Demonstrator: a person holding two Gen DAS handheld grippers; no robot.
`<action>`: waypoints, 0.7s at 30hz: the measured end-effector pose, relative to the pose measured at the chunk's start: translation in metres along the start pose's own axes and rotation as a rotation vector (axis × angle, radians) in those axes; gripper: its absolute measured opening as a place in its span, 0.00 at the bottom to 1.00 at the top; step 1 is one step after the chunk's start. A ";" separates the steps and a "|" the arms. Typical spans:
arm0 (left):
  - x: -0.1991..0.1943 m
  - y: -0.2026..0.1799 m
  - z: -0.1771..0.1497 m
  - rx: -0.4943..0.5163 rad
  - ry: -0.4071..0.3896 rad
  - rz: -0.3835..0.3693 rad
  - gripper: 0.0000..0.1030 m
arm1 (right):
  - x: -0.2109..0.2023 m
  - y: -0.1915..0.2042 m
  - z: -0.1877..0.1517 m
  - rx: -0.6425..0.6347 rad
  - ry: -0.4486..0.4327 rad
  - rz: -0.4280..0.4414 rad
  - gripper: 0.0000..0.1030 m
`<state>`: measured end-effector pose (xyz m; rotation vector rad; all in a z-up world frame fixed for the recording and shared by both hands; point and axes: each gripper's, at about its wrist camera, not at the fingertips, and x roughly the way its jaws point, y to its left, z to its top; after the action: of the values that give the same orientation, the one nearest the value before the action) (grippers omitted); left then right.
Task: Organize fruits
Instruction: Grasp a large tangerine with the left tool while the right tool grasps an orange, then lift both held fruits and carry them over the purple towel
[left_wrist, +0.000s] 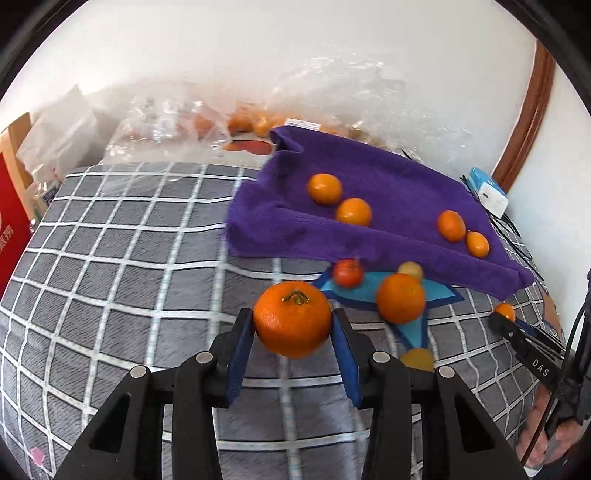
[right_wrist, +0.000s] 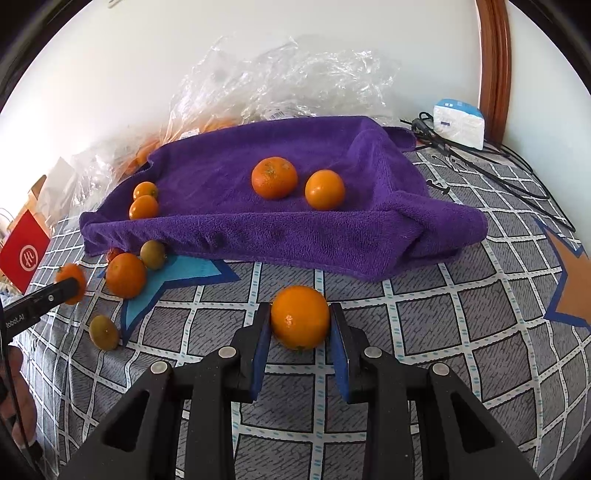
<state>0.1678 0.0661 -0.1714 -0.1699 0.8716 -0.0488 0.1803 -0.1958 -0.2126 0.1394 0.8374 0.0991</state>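
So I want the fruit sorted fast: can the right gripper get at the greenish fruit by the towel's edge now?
Probably not: the right gripper is shut on an orange, which it must drop first. The greenish fruit itself lies unblocked.

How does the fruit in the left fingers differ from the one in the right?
The left gripper's mandarin shows a green-brown stem on top; the right gripper's orange shows only a small pale spot. The mandarin is a deeper orange, the other yellower. Both are round and clamped between blue fingers.
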 end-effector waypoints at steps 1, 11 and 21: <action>0.001 0.005 -0.001 -0.008 0.007 0.001 0.39 | 0.000 0.000 0.000 0.002 0.001 -0.001 0.29; 0.010 0.013 -0.006 -0.006 -0.029 0.019 0.40 | 0.001 -0.005 0.000 0.025 0.005 0.022 0.30; 0.014 0.015 -0.006 -0.034 -0.017 -0.018 0.45 | 0.003 0.002 -0.001 0.006 0.010 0.006 0.35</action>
<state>0.1714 0.0785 -0.1884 -0.2101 0.8545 -0.0489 0.1817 -0.1939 -0.2147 0.1472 0.8469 0.1027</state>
